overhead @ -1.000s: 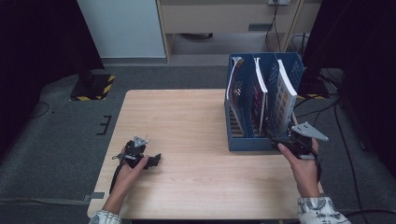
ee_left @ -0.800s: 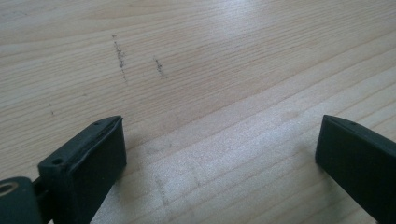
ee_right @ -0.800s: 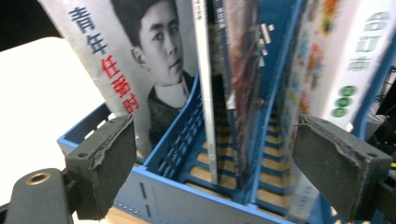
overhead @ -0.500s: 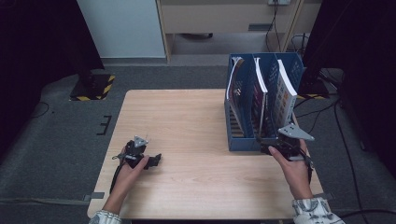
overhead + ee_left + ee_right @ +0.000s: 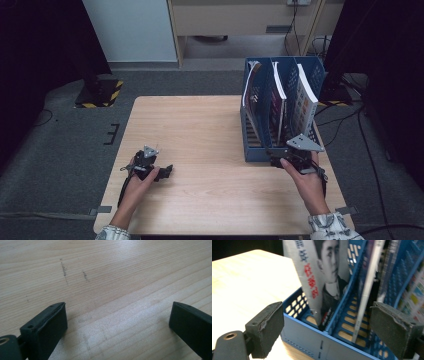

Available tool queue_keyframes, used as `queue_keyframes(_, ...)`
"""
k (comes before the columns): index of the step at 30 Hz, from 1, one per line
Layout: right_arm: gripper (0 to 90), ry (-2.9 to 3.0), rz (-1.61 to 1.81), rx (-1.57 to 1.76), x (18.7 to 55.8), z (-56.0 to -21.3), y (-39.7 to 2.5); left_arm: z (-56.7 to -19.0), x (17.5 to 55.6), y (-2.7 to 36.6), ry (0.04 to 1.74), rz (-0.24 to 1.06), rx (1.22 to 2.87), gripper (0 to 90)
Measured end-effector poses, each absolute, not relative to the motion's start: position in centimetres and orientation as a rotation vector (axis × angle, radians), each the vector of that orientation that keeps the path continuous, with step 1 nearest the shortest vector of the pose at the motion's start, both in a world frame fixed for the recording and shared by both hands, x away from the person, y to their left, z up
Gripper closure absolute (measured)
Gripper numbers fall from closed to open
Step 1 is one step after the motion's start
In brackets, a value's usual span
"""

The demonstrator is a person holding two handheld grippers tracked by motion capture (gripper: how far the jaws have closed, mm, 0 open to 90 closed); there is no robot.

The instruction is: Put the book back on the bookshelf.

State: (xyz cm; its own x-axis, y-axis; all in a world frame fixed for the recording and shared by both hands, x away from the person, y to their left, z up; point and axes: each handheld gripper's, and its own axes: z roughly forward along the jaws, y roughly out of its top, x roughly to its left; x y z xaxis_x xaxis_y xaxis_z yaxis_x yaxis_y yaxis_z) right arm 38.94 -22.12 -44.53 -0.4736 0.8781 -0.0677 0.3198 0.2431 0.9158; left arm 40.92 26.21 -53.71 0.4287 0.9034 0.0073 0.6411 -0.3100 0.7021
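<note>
A light wooden desk (image 5: 200, 130) is seen from above, standing on a grey floor (image 5: 65, 130). On the right side of the desk, a blue file rack (image 5: 260, 150) with three compartments is set, its low front wall turned toward the person. One book or magazine is held in each compartment: in the left one a magazine (image 5: 322, 277) with a portrait and red lettering on its cover is leaned to the left; in the middle one a thin book (image 5: 278, 97) is stood nearly upright; in the right one a book with a coloured cover (image 5: 303, 102) is tilted to the right.

The right claw (image 5: 286, 159) is held just at the front wall of the rack, near its right end. In the right gripper view its jaws are spread wide, nothing is gripped between them, and the rack's front wall and the lower edges of the left and middle books are framed in the gap. Whether the rack is touched cannot be told.

The left claw (image 5: 161, 172) is kept low over the bare wood near the front left of the desk, well apart from the rack. Its jaws are also spread wide, and only wood grain with a few faint dark marks (image 5: 64, 268) is seen between them.
</note>
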Motion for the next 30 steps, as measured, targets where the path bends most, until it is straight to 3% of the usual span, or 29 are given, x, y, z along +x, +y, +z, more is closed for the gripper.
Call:
queue_keyframes(19,8.8,2.045,1.222,0.988,38.3,-45.0,-18.4,-53.7,40.9,26.2,1.296,0.540,2.060,1.0)
queue_keyframes(22,15.6,2.059,1.226,0.973,38.1,-45.0,-18.1,-53.7,40.9,26.1,1.298,0.541,2.059,1.0)
queue_keyframes(30,19.9,2.136,1.224,0.898,37.8,-45.7,-16.4,-53.7,40.9,26.1,1.294,0.540,2.063,0.9)
